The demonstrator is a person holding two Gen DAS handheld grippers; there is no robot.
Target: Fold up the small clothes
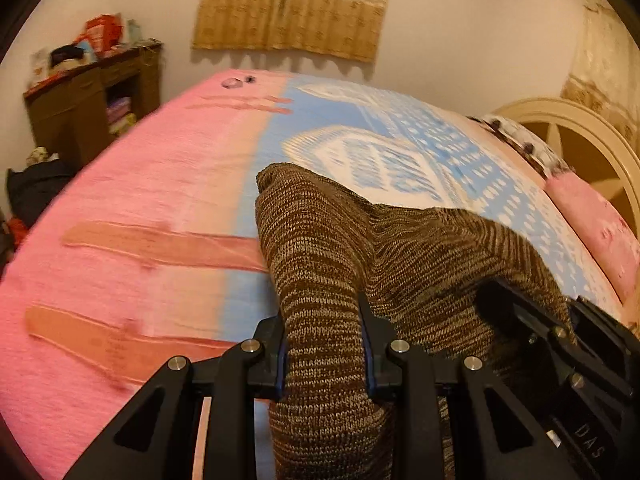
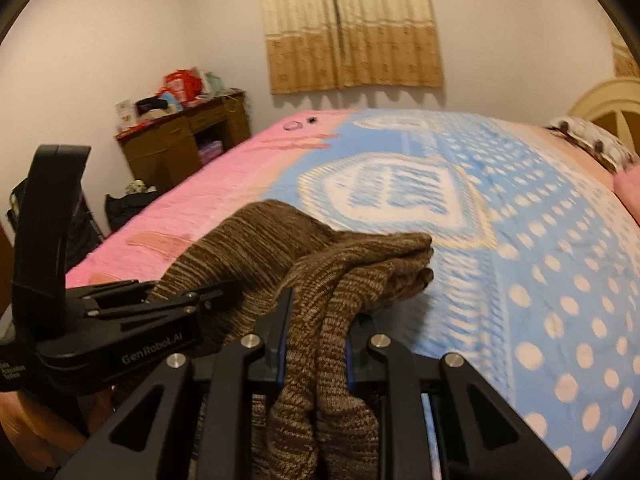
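A brown marled knit garment (image 1: 420,248) lies bunched on the bed, near its front edge. My left gripper (image 1: 324,344) is shut on a fold of it, and the cloth hangs down between the fingers. My right gripper (image 2: 318,344) is shut on another bunched part of the same knit garment (image 2: 260,240). The two grippers are close side by side: the right one shows at the lower right of the left wrist view (image 1: 532,328), and the left one at the lower left of the right wrist view (image 2: 176,300).
The bed has a pink and blue dotted blanket (image 1: 152,184), also in the right wrist view (image 2: 540,272). A cream headboard (image 1: 576,136) and pillows (image 1: 592,220) are at right. A cluttered wooden cabinet (image 1: 92,108) stands at the far left, and a curtain (image 2: 352,28) hangs on the back wall.
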